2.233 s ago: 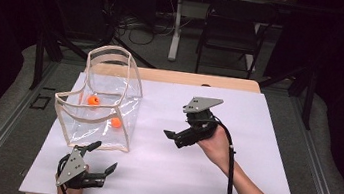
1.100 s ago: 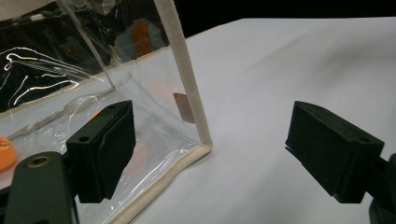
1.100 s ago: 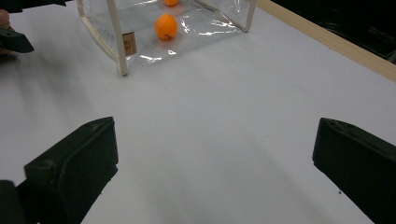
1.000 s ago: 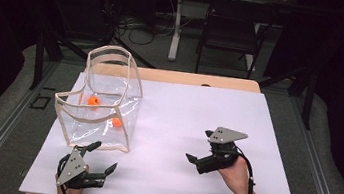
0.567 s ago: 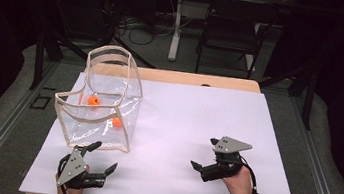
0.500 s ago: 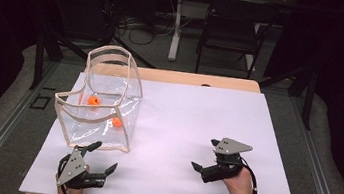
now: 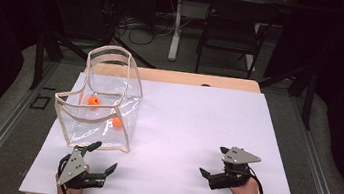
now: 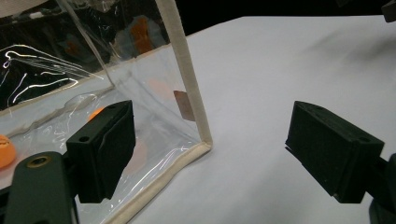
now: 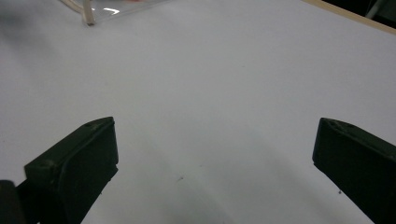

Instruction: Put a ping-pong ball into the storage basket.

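Observation:
A clear plastic bag (image 7: 101,100) with beige trim stands open on the left of the white table cover. Two orange balls (image 7: 93,101) (image 7: 116,122) lie inside it. My left gripper (image 7: 104,156) rests open at the near edge, just in front of the bag. In the left gripper view the left gripper (image 8: 217,149) faces the bag's near corner (image 8: 191,93), with an orange ball (image 8: 4,150) behind the plastic. My right gripper (image 7: 213,160) is open and holds nothing, low over the near right of the cover. In the right gripper view the right gripper (image 9: 215,163) spans bare cover, and the bag's corner (image 9: 88,16) is far off.
The white cover (image 7: 198,115) lies over a wooden table whose far edge (image 7: 187,79) shows beyond it. A black chair (image 7: 229,29) and a white post (image 7: 175,32) stand behind the table, with cables on the floor.
My right gripper has drawn back from the middle of the table toward the near right edge, still open. The left gripper, the bag and the balls have not moved.

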Tool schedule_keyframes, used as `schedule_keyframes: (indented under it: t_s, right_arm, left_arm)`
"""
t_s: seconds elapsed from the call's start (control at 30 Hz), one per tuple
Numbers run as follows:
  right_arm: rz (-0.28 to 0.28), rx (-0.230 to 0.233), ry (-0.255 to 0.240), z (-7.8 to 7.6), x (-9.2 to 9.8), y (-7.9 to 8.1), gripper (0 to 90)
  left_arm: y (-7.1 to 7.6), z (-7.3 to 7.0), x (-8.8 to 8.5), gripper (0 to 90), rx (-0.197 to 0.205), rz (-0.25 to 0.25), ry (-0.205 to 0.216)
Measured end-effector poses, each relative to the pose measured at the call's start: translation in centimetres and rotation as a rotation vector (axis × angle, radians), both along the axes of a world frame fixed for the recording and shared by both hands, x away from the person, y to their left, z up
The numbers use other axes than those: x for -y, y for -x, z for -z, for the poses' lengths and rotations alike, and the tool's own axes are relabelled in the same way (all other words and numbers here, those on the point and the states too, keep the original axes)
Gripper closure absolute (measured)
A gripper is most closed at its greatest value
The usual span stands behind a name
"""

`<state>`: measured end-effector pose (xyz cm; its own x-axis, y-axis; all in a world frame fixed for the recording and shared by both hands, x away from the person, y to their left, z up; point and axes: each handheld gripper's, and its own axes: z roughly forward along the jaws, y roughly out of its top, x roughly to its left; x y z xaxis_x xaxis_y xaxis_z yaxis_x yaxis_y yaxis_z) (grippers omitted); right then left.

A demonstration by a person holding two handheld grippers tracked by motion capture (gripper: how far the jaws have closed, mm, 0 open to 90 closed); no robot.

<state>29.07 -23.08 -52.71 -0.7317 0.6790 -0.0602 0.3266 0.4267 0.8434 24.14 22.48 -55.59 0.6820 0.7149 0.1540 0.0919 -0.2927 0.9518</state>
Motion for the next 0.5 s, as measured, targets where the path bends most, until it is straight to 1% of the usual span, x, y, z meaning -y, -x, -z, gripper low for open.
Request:
schedule_keyframes:
  t_s: [0.27,0.37,0.5]
  right_arm:
    - [0.032,0.013,-0.01,0.1,0.97,0.8,0.0]
    - [0.031,0.012,-0.011,0.16,1.04,0.82,0.0]
    - [0.031,0.009,-0.004,0.37,0.96,0.95,0.0]
  left_arm:
    - [0.04,-0.01,0.07,15.7,-0.001,0.003,-0.003]
    - [0.08,-0.05,0.09,15.7,0.004,0.004,-0.003]
    - [0.03,-0.03,0.2,15.7,0.0,0.007,-0.007]
